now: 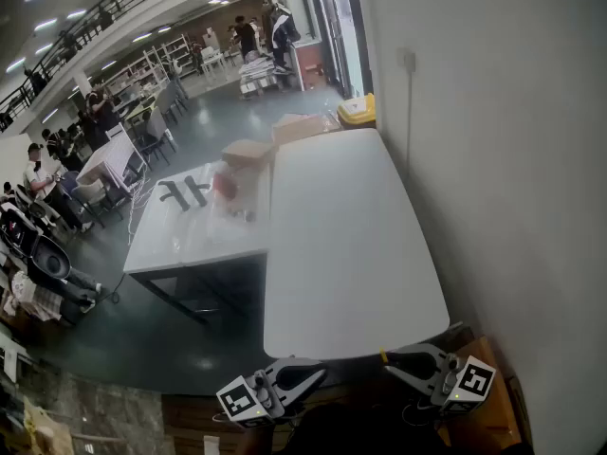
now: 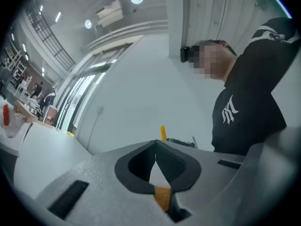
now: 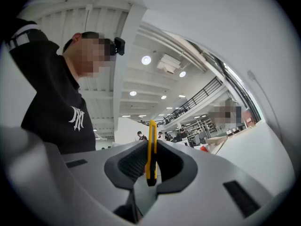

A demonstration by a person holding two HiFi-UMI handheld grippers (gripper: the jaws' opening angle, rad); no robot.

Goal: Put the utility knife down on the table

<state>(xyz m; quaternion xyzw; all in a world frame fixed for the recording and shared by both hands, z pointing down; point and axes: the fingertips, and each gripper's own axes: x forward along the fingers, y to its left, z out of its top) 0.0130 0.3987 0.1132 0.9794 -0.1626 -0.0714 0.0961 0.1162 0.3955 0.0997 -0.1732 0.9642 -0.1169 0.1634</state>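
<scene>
My right gripper [image 3: 150, 144] is shut on the yellow utility knife [image 3: 151, 149], which stands on edge between the jaws with its end poking up past the tips. In the head view this gripper [image 1: 391, 358] hovers just below the near edge of the white table [image 1: 351, 245], and only a speck of the yellow knife [image 1: 384, 355] shows. My left gripper [image 1: 316, 374] is level with it on the left, also off the table. In the left gripper view the left gripper [image 2: 155, 144] has its jaws closed tip to tip with nothing held. The knife [image 2: 162, 132] shows beyond it.
A second white table [image 1: 180, 240] adjoins on the left, with black tools [image 1: 185, 192], a red bottle [image 1: 225, 184] and a cardboard box [image 1: 248, 152]. A plain wall runs along the right. A yellow bin [image 1: 358, 110] stands past the far end. People sit at far left.
</scene>
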